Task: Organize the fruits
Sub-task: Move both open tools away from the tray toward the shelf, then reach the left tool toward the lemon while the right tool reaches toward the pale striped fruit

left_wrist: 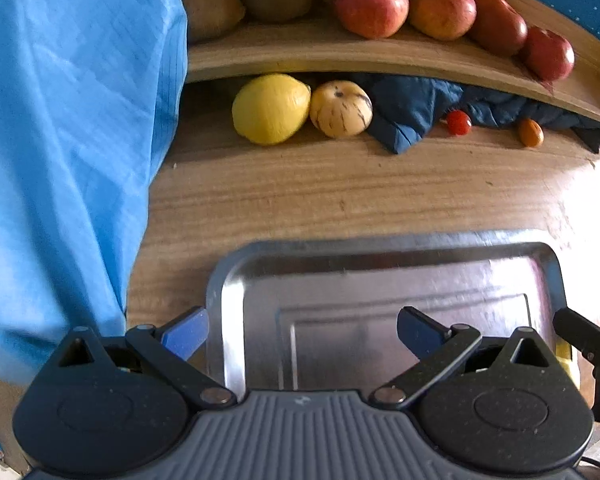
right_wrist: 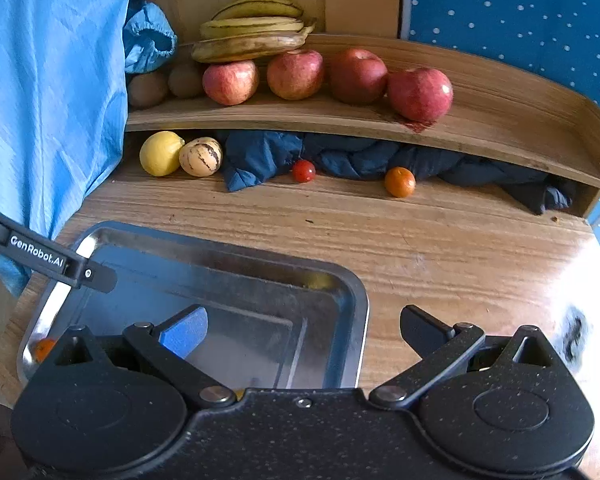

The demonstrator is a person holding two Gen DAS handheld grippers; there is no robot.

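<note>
Right gripper (right_wrist: 303, 330) sitting at bottom of frame, jaws spread wide, nothing between them. Metal tray (right_wrist: 352, 300) lying lower left on wooden table (right_wrist: 440, 248); left gripper's finger (right_wrist: 60, 264) reaching in over its left rim. Upper centre: bananas (right_wrist: 252, 36) resting behind four apples (right_wrist: 296, 74) on shelf (right_wrist: 500, 120). Beneath shelf: lemon (right_wrist: 160, 153) touching striped melon (right_wrist: 201, 157), dark blue cloth (right_wrist: 260, 156), cherry tomato (right_wrist: 303, 171), small orange (right_wrist: 399, 182).

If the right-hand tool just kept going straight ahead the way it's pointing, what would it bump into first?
Probably the small red tomato at the shelf's foot, or the dark blue cloth right behind it. The open right tool points over the metal tray's corner and bare wood table; depth is hard to judge.
</note>
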